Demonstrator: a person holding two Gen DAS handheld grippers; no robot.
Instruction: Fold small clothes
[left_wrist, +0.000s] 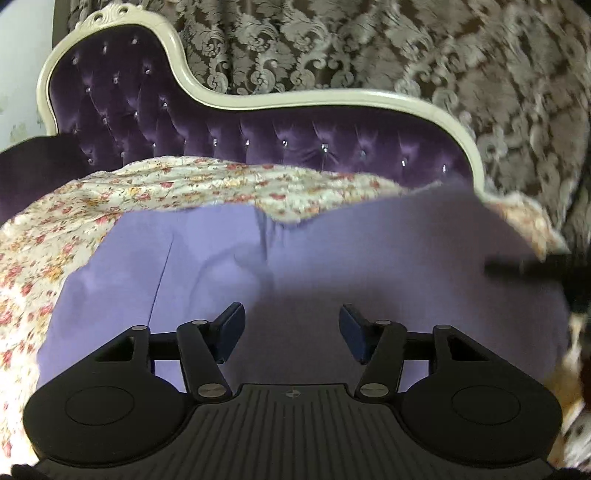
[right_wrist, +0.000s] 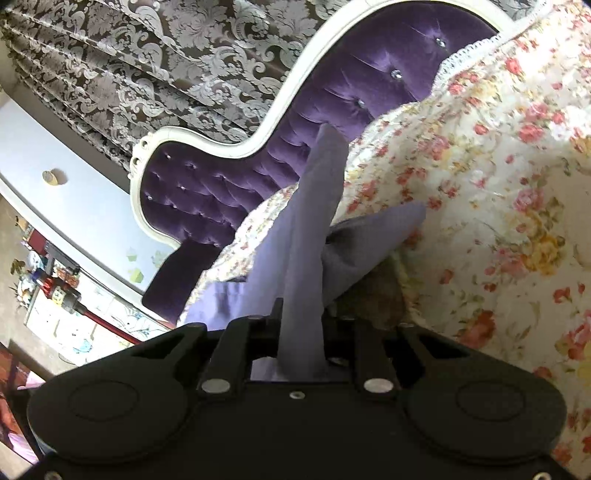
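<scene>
A lilac garment (left_wrist: 229, 266) lies spread on a floral quilt (left_wrist: 74, 221). In the left wrist view my left gripper (left_wrist: 291, 328) hovers over its near part, jaws wide open and empty. The garment's right part is lifted and blurred, with a dark bar, likely my right gripper (left_wrist: 517, 267), at its edge. In the right wrist view my right gripper (right_wrist: 301, 317) is shut on a bunched fold of the lilac garment (right_wrist: 314, 206), which rises from between the jaws above the quilt (right_wrist: 498, 184).
A purple tufted headboard with a cream frame (left_wrist: 258, 99) stands behind the quilt, with a patterned brown curtain (left_wrist: 406, 44) beyond it. In the right wrist view a room with a stick vacuum (right_wrist: 62, 288) lies off the bed's left side.
</scene>
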